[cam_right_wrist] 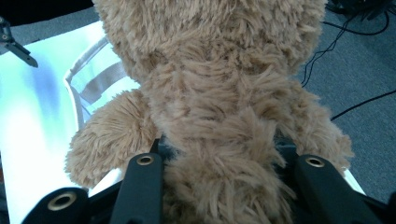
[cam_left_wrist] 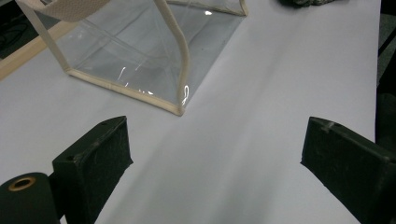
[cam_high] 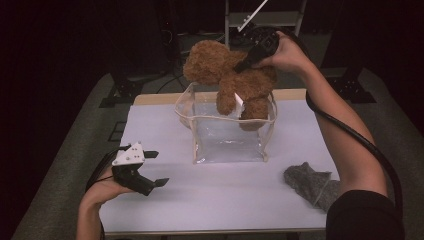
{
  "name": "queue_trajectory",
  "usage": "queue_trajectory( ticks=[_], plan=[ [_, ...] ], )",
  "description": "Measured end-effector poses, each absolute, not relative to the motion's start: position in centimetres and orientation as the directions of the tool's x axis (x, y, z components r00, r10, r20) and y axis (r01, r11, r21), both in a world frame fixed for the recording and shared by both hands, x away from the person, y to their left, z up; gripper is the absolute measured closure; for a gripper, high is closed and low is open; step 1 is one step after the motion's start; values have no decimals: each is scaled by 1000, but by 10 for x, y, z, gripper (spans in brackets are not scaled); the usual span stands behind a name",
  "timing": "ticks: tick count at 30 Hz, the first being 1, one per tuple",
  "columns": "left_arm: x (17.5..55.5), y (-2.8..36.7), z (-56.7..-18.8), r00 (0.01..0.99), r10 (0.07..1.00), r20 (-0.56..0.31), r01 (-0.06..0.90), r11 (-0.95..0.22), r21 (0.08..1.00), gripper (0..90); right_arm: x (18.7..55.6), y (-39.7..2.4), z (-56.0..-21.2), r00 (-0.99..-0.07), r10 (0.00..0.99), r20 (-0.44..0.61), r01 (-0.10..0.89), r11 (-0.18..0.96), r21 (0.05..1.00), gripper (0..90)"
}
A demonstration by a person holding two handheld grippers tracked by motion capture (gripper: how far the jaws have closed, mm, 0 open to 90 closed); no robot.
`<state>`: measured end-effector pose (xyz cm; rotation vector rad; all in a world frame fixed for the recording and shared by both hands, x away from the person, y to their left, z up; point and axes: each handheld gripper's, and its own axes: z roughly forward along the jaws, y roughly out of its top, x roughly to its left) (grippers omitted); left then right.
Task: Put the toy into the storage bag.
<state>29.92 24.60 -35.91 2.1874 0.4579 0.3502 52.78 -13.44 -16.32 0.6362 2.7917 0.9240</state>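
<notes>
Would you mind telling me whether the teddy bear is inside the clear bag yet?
Partly: the right gripper holds the teddy bear over the clear bag; only its lower end dips past the rim.

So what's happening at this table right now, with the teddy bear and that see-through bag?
A person is working with a gripper in each hand. The right gripper is clamped on a brown teddy bear, holding it over the open top of a clear plastic bag that stands on the white table; one leg dips past the rim. The left gripper rests open near the table's front left, holding nothing. A grey cloth lies at the right.
</notes>
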Motion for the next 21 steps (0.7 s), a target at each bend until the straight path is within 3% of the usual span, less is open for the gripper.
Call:
queue_trajectory(
  ticks=[21],
  plan=[
    [298,246,-358,894,438,93,198,-572,796,72,495,-110,-207,-956,293,7,258,828,499,593]
  ],
)
